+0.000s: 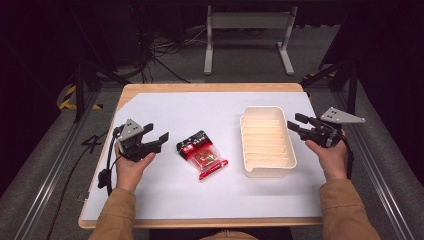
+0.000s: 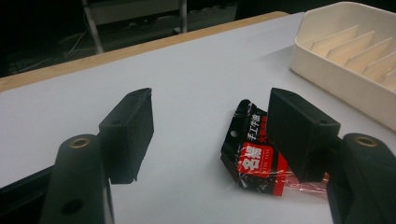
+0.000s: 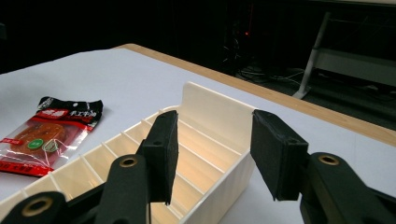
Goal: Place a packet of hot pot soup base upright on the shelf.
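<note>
A red and black snack packet [image 1: 201, 151] lies flat on the white table sheet, near the middle. To its right stands a cream tray [image 1: 248, 166] with several slots, nothing in them. My left gripper [image 1: 156, 133] hovers just left of the packet [image 2: 254, 161], jaws open and pointing at it, nothing between them. At the tray's right side my right gripper [image 1: 295, 122] points toward the tray [image 3: 219, 112], open, with its jaws above the near wall. The packet [image 3: 49, 130] lies beyond the tray in the right gripper view.
The white sheet [image 1: 165, 195] covers most of the wooden table [image 1: 210, 87]. Beyond the far edge are a grey metal stand [image 1: 248, 37] and cables on the floor. Metal rails run along both sides of the table.
</note>
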Available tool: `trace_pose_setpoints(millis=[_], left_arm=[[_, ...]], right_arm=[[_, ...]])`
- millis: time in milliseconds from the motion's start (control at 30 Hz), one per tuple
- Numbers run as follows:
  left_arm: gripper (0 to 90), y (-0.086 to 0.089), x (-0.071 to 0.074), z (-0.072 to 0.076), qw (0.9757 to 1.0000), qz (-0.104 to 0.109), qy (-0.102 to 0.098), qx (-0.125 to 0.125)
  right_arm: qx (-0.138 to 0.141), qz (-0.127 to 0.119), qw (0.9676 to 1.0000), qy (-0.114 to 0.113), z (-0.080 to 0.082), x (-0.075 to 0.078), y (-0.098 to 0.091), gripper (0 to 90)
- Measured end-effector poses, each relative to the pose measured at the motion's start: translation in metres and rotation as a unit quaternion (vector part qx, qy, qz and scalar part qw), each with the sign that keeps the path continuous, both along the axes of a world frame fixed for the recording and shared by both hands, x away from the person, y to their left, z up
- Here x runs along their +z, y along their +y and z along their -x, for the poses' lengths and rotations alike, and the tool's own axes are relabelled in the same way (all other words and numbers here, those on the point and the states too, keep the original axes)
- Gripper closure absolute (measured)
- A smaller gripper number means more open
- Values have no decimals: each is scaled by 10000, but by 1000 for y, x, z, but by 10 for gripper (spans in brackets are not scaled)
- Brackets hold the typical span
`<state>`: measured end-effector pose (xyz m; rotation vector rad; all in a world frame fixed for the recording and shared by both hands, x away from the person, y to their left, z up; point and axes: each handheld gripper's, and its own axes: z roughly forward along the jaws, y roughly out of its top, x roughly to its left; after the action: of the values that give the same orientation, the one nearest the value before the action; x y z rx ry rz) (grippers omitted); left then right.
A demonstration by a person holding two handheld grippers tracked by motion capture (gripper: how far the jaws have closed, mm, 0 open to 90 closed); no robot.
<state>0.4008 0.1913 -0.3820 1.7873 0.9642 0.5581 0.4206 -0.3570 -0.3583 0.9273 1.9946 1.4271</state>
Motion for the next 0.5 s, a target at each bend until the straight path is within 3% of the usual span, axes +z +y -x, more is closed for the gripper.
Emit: trace_pose_setpoints(millis=[200,333,500], left_arm=[[340,-3,2,-5,9998,18,205,49],[339,-12,0,-11,9990,-246,361,17],[335,-20,-4,-17,9982,-333,494,-16]], right_arm=[[-76,53,10000,-25,3,0,-2,506],[-156,103,9998,42,6,0,-5,524],[-232,162,9996,32,10,0,-8,510]])
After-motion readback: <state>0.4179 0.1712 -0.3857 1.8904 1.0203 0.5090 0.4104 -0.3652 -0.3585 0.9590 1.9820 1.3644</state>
